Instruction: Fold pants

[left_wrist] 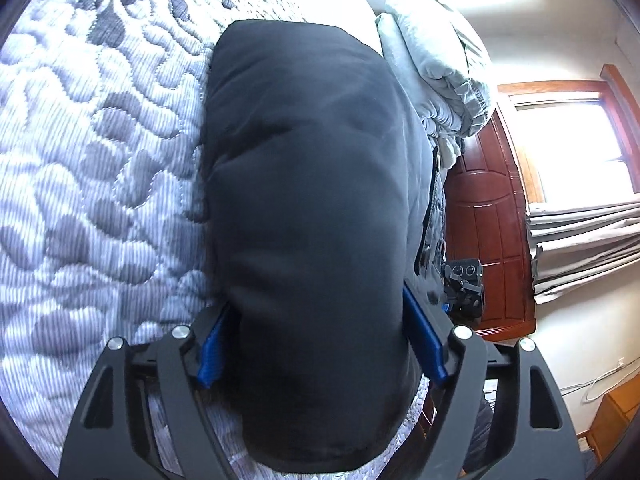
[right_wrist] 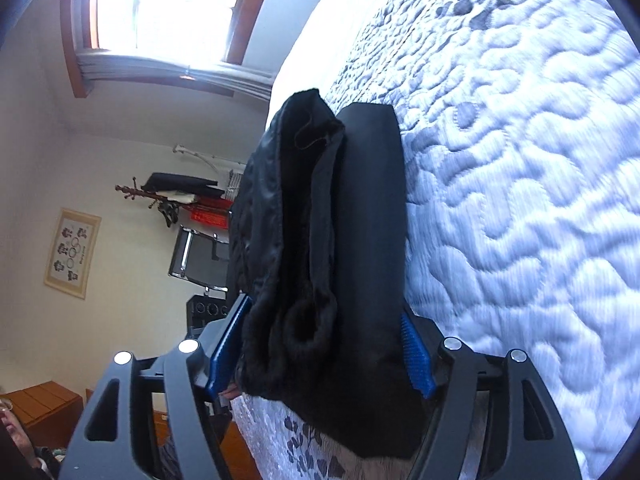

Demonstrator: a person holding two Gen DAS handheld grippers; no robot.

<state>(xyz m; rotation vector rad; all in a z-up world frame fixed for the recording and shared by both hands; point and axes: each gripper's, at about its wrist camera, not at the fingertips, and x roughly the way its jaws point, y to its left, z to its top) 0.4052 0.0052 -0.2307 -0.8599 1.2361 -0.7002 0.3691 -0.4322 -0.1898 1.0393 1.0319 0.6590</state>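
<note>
**Both grippers clamped on black pants over bed**

L gripper (left_wrist: 320, 344): blue fingers (left_wrist: 424, 340) set fairly wide w/ thick bundle of black pants (left_wrist: 308, 200) pinched between them; fabric runs fwd from the fingers, lying against quilted grey-white bed cover (left_wrist: 92, 160); pale folded bedding (left_wrist: 436, 64) beyond it; red-brown wooden door (left_wrist: 488, 216) & window off to the side.

R gripper (right_wrist: 320, 352): fingers (right_wrist: 416, 356) likewise spread around the pants (right_wrist: 368, 240); here layers visible, smooth outer panel next to fuzzy dark lining (right_wrist: 304, 280); garment pressed alongside the bed cover (right_wrist: 520, 200); coat rack (right_wrist: 160, 196) & wall poster (right_wrist: 72, 252) in bkgd.
</note>
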